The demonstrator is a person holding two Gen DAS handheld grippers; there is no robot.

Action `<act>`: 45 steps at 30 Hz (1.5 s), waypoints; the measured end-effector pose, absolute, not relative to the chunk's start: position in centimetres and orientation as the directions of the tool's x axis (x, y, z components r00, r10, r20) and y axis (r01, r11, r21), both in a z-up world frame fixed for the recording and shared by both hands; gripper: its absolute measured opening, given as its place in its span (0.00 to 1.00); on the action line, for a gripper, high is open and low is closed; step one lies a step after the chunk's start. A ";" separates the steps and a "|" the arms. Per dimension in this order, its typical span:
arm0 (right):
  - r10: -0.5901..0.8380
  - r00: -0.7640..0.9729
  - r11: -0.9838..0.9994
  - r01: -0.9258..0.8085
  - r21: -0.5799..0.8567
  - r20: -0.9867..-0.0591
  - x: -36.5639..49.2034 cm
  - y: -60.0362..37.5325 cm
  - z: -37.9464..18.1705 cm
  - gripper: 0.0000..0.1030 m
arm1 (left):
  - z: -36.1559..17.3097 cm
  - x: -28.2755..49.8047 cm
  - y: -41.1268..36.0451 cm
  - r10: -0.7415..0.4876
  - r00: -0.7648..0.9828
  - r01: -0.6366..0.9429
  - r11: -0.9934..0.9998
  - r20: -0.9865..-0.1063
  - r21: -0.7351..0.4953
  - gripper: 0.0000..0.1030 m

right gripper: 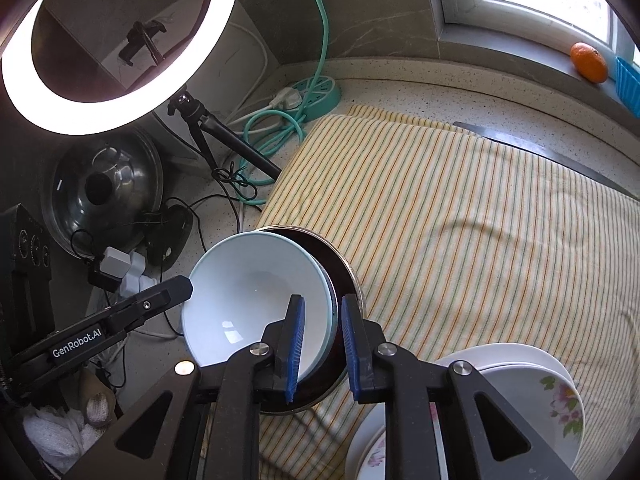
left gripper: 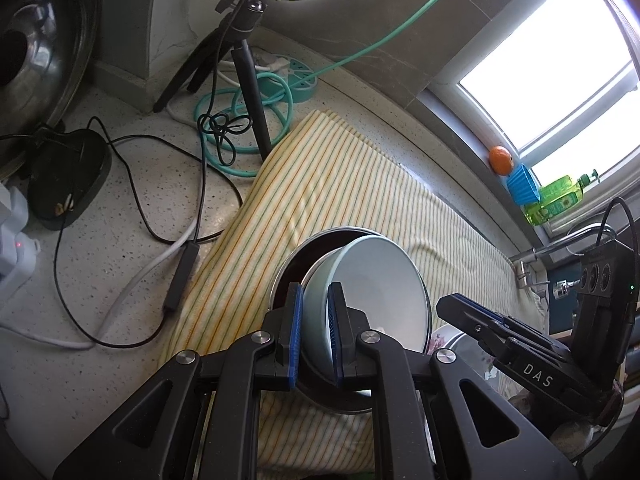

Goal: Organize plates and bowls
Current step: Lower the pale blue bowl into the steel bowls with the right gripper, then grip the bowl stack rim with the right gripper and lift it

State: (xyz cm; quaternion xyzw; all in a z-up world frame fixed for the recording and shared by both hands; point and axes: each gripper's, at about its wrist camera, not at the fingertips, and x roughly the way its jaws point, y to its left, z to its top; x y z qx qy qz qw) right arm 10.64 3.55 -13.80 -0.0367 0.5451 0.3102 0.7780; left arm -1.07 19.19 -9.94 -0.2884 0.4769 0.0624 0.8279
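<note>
1. The pale blue bowl (right gripper: 256, 292) sits tilted inside a dark metal pan (right gripper: 340, 280), and both are on the striped cloth (right gripper: 460, 220) spread over the speckled counter (left gripper: 120, 208).
2. The left gripper (left gripper: 314, 332) has its fingers (left gripper: 295, 334) closed tight on the bowl's wall, one blue pad outside and one inside.
3. The right gripper (right gripper: 322, 344) straddles the opposite rim with a narrow gap. The bowl's edge is between its fingers (right gripper: 296, 344), but the outer pad stands clear of it, so it isn't gripping.
4. Just beside the pan, on the near right of the cloth, there's a stack of white plates with pink flowers (right gripper: 532, 392). It's partly hidden behind the right gripper's frame.
5. The counter left of the cloth is pretty cluttered: a tangle of black and white cables (left gripper: 132, 240), a coiled teal cord (left gripper: 256, 120) running to a round teal power strip (right gripper: 316, 92), and a small tripod (right gripper: 224, 136) under a lit ring light (right gripper: 120, 40).
6. A big steel pot lid (right gripper: 108, 188) leans in the corner behind that mess.
7. On the windowsill there's an orange (right gripper: 589, 62), a blue ribbed cup (left gripper: 522, 184) and a green bottle (left gripper: 556, 196), all well away from the bowl.
</note>
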 end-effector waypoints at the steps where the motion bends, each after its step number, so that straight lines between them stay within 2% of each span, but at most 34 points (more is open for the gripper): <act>1: 0.442 0.215 0.807 -0.520 0.281 -0.871 10.7 3.5 -13.8 0.18 | -10.0 -1.0 19.1 -0.169 0.537 -0.376 0.829 -0.826 -0.414 0.10; 25: 0.451 0.231 0.830 -0.463 0.310 -0.862 11.5 0.9 -13.8 0.18 | -10.0 -3.2 21.5 -0.173 0.563 -0.426 0.777 -0.808 -0.463 0.10; 45: 0.429 0.174 0.831 -0.460 0.312 -0.886 11.7 1.8 -16.4 0.18 | -12.4 -2.2 20.3 -0.200 0.508 -0.408 0.800 -0.837 -0.439 0.10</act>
